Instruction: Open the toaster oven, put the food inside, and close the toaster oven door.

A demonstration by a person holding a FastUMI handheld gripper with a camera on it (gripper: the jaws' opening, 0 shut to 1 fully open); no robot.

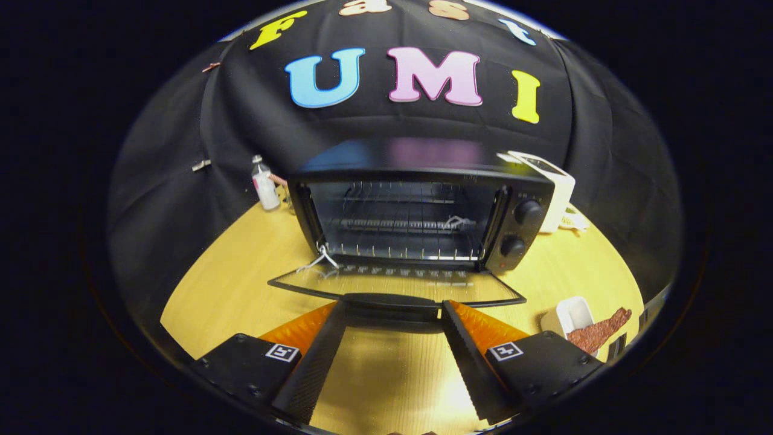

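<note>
Toaster oven (416, 205) sits on the bench (241, 290), its glass door (395, 287) already folded down flat — step 1 of 3 looks done. Jaws of the gripper (392, 311) stand apart, empty, tips at the door handle (389, 301). Food (601, 331) waits in a white dish (570, 314) to the right; loading and closing remain. Bottle (264, 184) stands left, clear of the way.

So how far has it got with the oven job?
The first step looks done: the oven door lies folded down flat and the rack inside is bare. Nothing is in hand right now; the tool is open, its fingers either side of the door handle but holding nothing. The food sits in a white dish to the right. Left: load the food, then shut the door.
</note>
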